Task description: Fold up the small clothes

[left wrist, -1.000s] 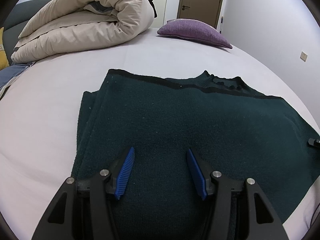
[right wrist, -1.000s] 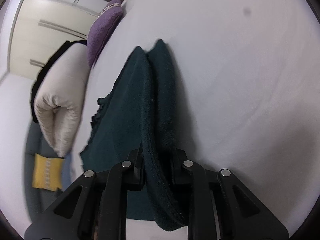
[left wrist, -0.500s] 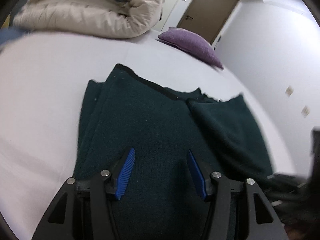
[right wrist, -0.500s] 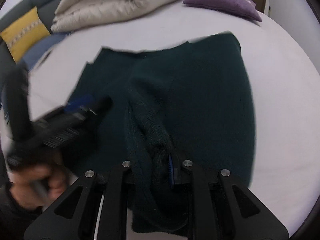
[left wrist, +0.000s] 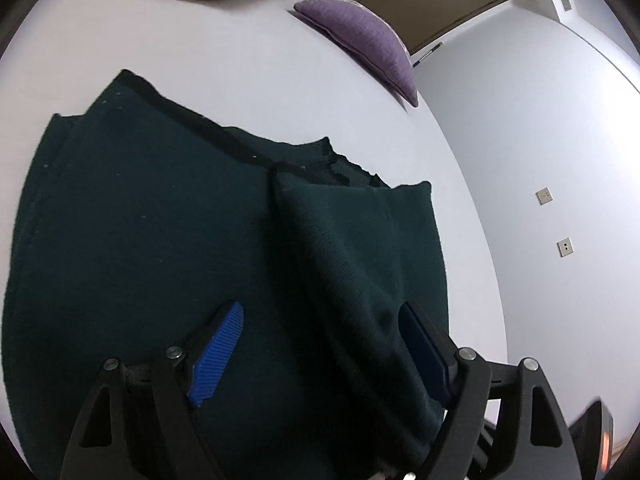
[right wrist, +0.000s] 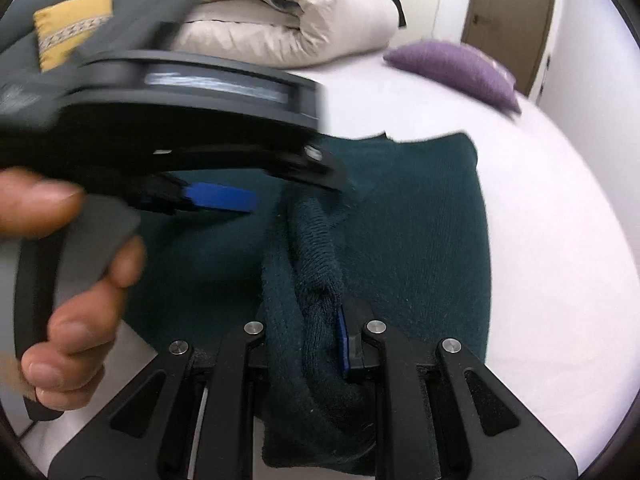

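A dark green knit sweater (left wrist: 152,248) lies on the white bed (left wrist: 200,40), its right side folded over toward the middle (left wrist: 360,240). My left gripper (left wrist: 320,344) is open just above the sweater, blue pads spread, the folded flap's edge running between the fingers. My right gripper (right wrist: 310,344) is shut on a bunched edge of the sweater (right wrist: 316,248), which lies over the sweater body (right wrist: 420,240). The left gripper (right wrist: 224,196), held by a hand (right wrist: 68,300), is blurred at the left of the right wrist view.
A purple pillow (left wrist: 360,36) lies at the far side of the bed, also in the right wrist view (right wrist: 456,68). A rolled cream duvet (right wrist: 288,20) and a yellow cushion (right wrist: 68,28) are at the back left. A grey wall (left wrist: 540,160) borders the right.
My right gripper has carried the sweater's right edge up and over toward the middle, folding that side in. My left gripper has stayed open and swung right, over the fold.
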`<act>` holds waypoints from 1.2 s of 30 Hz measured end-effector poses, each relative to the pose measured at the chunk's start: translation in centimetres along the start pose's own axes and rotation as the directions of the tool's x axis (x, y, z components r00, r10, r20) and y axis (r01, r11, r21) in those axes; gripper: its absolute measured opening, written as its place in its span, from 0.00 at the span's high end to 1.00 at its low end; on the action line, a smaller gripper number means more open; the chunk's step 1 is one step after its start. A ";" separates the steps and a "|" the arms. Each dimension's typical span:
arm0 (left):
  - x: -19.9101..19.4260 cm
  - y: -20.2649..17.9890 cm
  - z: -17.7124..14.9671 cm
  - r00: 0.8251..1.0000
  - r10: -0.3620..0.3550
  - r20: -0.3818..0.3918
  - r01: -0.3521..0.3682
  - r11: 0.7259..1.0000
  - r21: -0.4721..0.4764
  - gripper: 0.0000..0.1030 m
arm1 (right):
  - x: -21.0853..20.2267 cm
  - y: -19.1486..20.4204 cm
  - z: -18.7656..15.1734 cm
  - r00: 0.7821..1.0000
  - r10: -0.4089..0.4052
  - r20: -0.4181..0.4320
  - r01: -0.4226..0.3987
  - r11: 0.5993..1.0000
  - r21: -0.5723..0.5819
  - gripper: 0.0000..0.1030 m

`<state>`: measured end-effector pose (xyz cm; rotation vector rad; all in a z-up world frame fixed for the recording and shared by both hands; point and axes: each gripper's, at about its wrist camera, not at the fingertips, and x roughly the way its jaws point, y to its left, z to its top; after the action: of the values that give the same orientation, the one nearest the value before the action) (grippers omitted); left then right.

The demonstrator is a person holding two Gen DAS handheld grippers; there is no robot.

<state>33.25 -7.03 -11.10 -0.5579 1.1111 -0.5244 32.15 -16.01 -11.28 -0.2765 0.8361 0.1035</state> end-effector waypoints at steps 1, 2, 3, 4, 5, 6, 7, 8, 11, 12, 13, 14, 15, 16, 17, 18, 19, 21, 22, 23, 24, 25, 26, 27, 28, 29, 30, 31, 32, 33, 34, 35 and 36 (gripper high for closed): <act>0.2 0.0 0.2 1.000 -0.002 -0.005 0.002 1.000 -0.003 0.36 | -0.3 0.1 -0.2 1.000 -0.002 0.005 0.002 1.000 -0.012 0.82; 0.6 -0.1 0.3 1.000 -0.006 -0.020 0.006 1.000 -0.013 0.53 | -0.5 0.3 -0.2 1.000 -0.001 0.006 0.001 1.000 -0.021 0.79; 0.9 -0.1 0.3 0.999 -0.011 -0.034 0.010 1.000 -0.022 0.61 | -0.6 0.4 -0.4 1.000 0.008 0.002 -0.008 1.000 -0.024 0.77; 1.1 -0.2 0.4 0.999 -0.014 -0.046 0.013 1.000 -0.024 0.73 | -0.7 0.4 -0.5 1.000 0.027 -0.001 -0.027 0.999 -0.018 0.72; 1.2 -0.3 0.4 0.999 -0.016 -0.048 0.015 1.000 -0.020 0.81 | -0.9 0.4 -0.9 0.999 0.051 -0.006 -0.051 0.999 -0.011 0.64; 1.2 -0.3 0.4 0.998 -0.025 -0.049 0.024 1.000 -0.018 0.83 | -1.3 0.3 -1.6 0.998 0.067 -0.006 -0.067 0.998 -0.007 0.59; 1.0 -0.2 0.4 0.998 -0.044 -0.046 0.043 0.999 -0.020 0.84 | -2.0 0.2 -2.1 0.995 0.095 0.001 -0.095 0.995 -0.001 0.53; 0.8 -0.1 0.5 0.998 -0.053 -0.044 0.052 0.998 -0.021 0.85 | -2.7 0.1 -2.7 0.992 0.129 0.009 -0.129 0.992 0.006 0.52; -0.1 0.9 0.7 0.996 -0.079 -0.046 0.078 0.997 -0.028 0.86 | -5.8 -1.1 -3.9 0.965 0.257 0.058 -0.260 0.964 0.058 0.52; -0.5 1.3 0.8 0.995 -0.084 -0.048 0.083 0.996 -0.029 0.86 | -7.2 -2.2 -4.4 0.943 0.320 0.096 -0.329 0.939 0.099 0.52; -1.0 1.8 0.9 0.995 -0.085 -0.045 0.084 0.996 -0.029 0.87 | -8.0 -3.3 -4.5 0.928 0.351 0.126 -0.366 0.922 0.129 0.51; -1.4 2.2 1.1 0.996 -0.085 -0.040 0.084 0.996 -0.028 0.87 | -8.7 -4.5 -4.7 0.916 0.367 0.162 -0.392 0.904 0.169 0.48; -1.9 2.6 1.2 0.996 -0.084 -0.036 0.083 0.996 -0.031 0.87 | -9.2 -6.0 -4.9 0.911 0.362 0.197 -0.401 0.890 0.219 0.46; -2.5 3.3 1.4 0.996 -0.083 -0.031 0.081 0.996 -0.038 0.87 | -9.1 -7.5 -4.9 0.911 0.348 0.219 -0.399 0.878 0.265 0.46; -3.0 3.8 1.7 0.997 -0.079 -0.024 0.078 0.996 -0.041 0.87 | -8.7 -8.8 -5.0 0.922 0.322 0.217 -0.377 0.874 0.306 0.46; -3.5 4.3 1.9 0.997 -0.075 -0.018 0.074 0.996 -0.044 0.87 | -7.9 -10.1 -5.0 0.946 0.262 0.189 -0.315 0.880 0.355 0.45; -4.1 4.8 2.1 0.997 -0.074 -0.010 0.074 0.996 -0.047 0.87 | -7.2 -10.7 -5.0 0.959 0.230 0.168 -0.278 0.884 0.376 0.44; -5.3 5.8 2.8 0.998 -0.063 0.012 0.064 0.996 -0.058 0.87 | -5.4 -11.3 -5.3 0.974 0.194 0.118 -0.225 0.890 0.396 0.44; -5.9 6.2 3.0 0.998 -0.060 0.020 0.061 0.996 -0.059 0.87 | -4.5 -11.0 -5.4 0.976 0.198 0.086 -0.216 0.892 0.397 0.44; -6.5 6.7 3.4 0.998 -0.053 0.031 0.055 0.997 -0.061 0.87 | -3.8 -10.2 -5.5 0.975 0.215 0.064 -0.222 0.895 0.387 0.44; -7.0 7.1 3.7 0.998 -0.048 0.037 0.050 0.997 -0.064 0.87 | -3.3 -9.5 -5.5 0.973 0.226 0.054 -0.230 0.899 0.372 0.44; -7.4 7.5 4.1 0.998 -0.039 0.046 0.042 0.997 -0.065 0.87 | -2.9 -8.4 -5.4 0.971 0.235 0.047 -0.237 0.908 0.346 0.44; -8.0 7.9 4.4 0.998 -0.027 0.055 0.031 0.998 -0.062 0.87 | -2.6 -7.5 -5.1 0.970 0.240 0.043 -0.241 0.916 0.322 0.44; -8.5 8.3 4.8 0.998 -0.018 0.062 0.021 0.998 -0.063 0.87 | -2.5 -6.7 -5.0 0.971 0.237 0.042 -0.238 0.923 0.303 0.44; -8.8 8.6 5.0 0.998 -0.012 0.065 0.017 0.998 -0.065 0.87 | -2.5 -5.8 -4.9 0.972 0.234 0.040 -0.235 0.929 0.285 0.44; -9.2 9.2 5.3 0.998 -0.003 0.070 0.007 0.998 -0.069 0.87 | -2.5 -5.0 -4.6 0.972 0.233 0.036 -0.234 0.934 0.270 0.44; -9.4 9.6 5.4 0.997 0.000 0.072 0.005 0.997 -0.072 0.87 | -2.3 -4.4 -4.4 0.972 0.232 0.028 -0.231 0.939 0.254 0.44; -9.5 10.1 5.6 0.997 0.004 0.074 0.002 0.997 -0.078 0.87 | -2.4 -3.7 -4.2 0.974 0.225 0.020 -0.224 0.946 0.234 0.44; -9.6 10.6 5.7 0.997 0.008 0.078 -0.002 0.996 -0.085 0.87 | -2.4 -3.3 -4.1 0.976 0.219 0.016 -0.218 0.951 0.218 0.44; -9.6 11.0 5.7 0.997 0.011 0.081 -0.004 0.996 -0.090 0.87 | -2.4 -2.8 -4.1 0.976 0.216 0.013 -0.215 0.955 0.204 0.44; -9.5 11.5 5.7 0.996 0.014 0.083 -0.006 0.995 -0.098 0.87 | -2.2 -2.4 -3.6 0.976 0.219 0.012 -0.217 0.957 0.193 0.44; -9.1 12.1 5.5 0.997 0.020 0.078 -0.011 0.994 -0.109 0.87 | -2.2 -2.2 -3.4 0.976 0.218 0.011 -0.216 0.959 0.183 0.44; -8.4 12.6 5.3 0.997 0.039 0.066 -0.031 0.993 -0.114 0.86 | -2.1 -1.9 -3.3 0.978 0.210 0.008 -0.208 0.963 0.171 0.44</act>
<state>36.64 8.64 -11.88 -0.6493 1.0881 -0.4104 28.75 -18.77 -11.45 -0.0260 0.8774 0.2263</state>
